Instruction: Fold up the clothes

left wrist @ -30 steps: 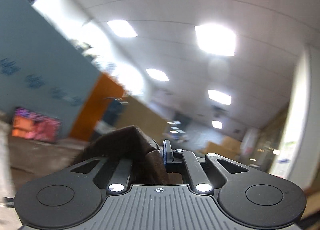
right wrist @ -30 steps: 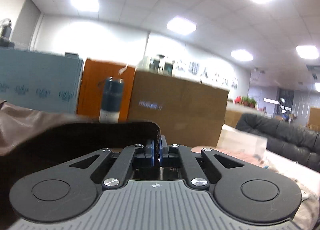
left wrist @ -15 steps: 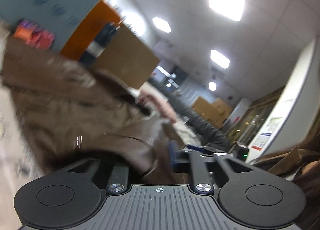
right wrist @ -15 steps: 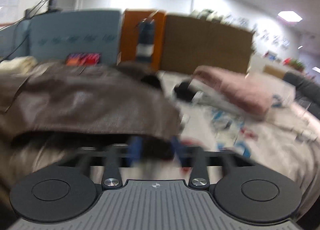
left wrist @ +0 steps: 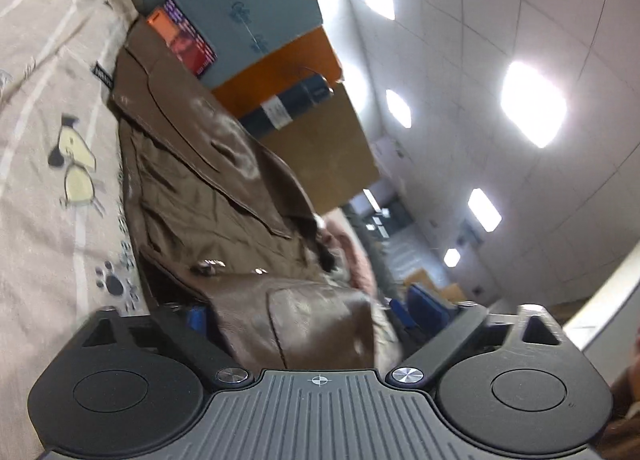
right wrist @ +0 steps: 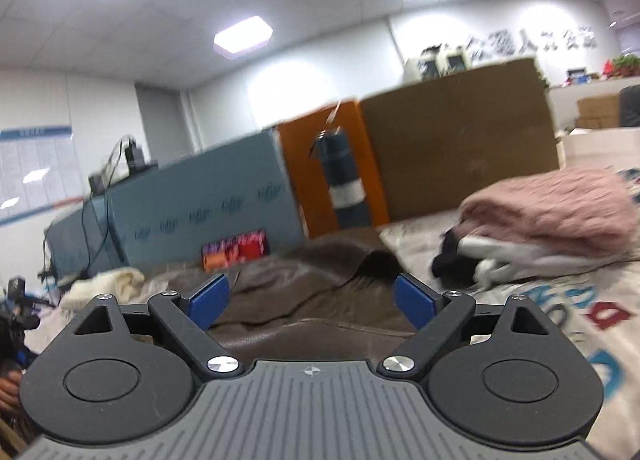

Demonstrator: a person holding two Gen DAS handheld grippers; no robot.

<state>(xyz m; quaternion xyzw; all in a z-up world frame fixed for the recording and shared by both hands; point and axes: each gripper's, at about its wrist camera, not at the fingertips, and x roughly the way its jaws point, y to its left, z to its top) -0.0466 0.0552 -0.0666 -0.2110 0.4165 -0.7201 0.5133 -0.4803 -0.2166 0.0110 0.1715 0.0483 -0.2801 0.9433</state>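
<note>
A brown leather jacket (left wrist: 208,180) lies spread on the printed bed sheet (left wrist: 48,140). In the left wrist view a folded flap of it sits between the jaws of my left gripper (left wrist: 308,314). Those jaws are closing, and the blue pads (left wrist: 198,318) stand apart from the leather on the right side. In the right wrist view the jacket (right wrist: 280,280) lies low under my right gripper (right wrist: 312,300). Its jaws are opening, the blue pads (right wrist: 416,300) stand wide apart, and neither presses on the leather.
A folded pink knit (right wrist: 552,212) on white and dark clothes lies at the right on the sheet (right wrist: 560,320). Behind the bed stand a blue-grey panel (right wrist: 192,204), an orange board, a cardboard sheet (right wrist: 460,140) and a dark bottle (right wrist: 344,180). A cream cloth (right wrist: 108,280) lies at the left.
Both grippers were shut on the jacket and held it up. Both have since opened and sunk toward the bed, and the jacket now lies on the sheet.
</note>
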